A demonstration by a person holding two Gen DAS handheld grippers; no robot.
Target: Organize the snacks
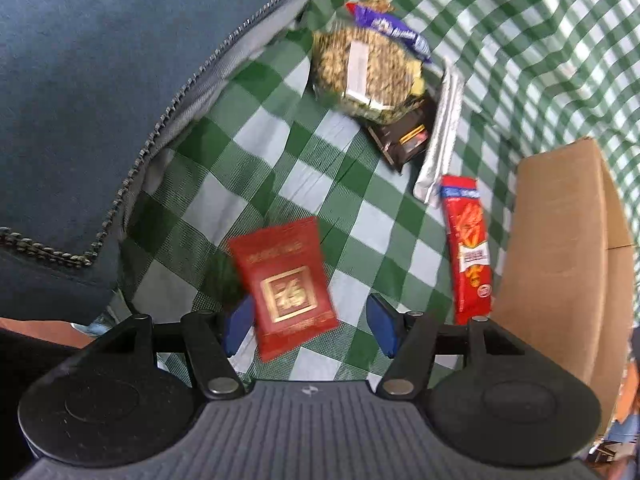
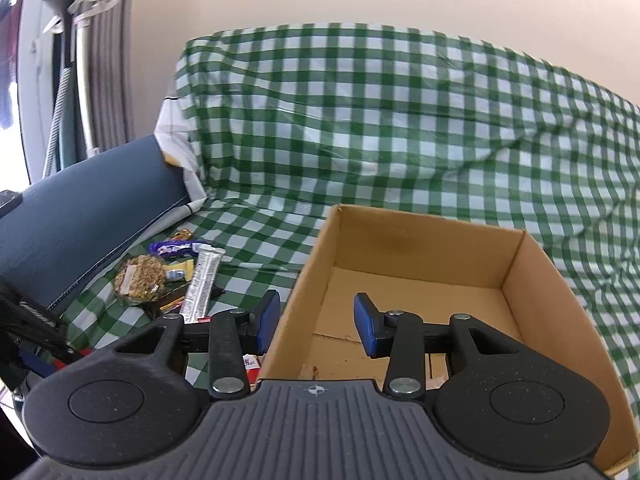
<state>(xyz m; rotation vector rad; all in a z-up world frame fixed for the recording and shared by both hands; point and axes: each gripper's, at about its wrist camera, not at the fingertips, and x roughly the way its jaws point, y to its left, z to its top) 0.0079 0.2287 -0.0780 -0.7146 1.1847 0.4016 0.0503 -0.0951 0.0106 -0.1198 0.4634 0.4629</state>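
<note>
Cardboard box [image 2: 420,272] open-topped, no snacks visible inside. Left gripper [image 1: 310,324] jaws spread — red packet [image 1: 286,284] between, ungripped. Right gripper [image 2: 316,320] jaws parted over the box's near wall, holding nothing.

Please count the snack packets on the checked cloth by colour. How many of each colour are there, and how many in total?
Red: 2
Silver: 1
Purple: 1
Clear, with brown pieces: 1
Dark brown: 1
Gold: 1
Total: 7

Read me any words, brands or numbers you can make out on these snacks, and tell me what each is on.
None can be quoted.
Red packet: gold square emblem, characters blurred.
Long red packet: white label, too small.
Purple wrapper: white lettering, blurred.
Round snack bag: label unreadable.
Cardboard box: no print visible.
</note>
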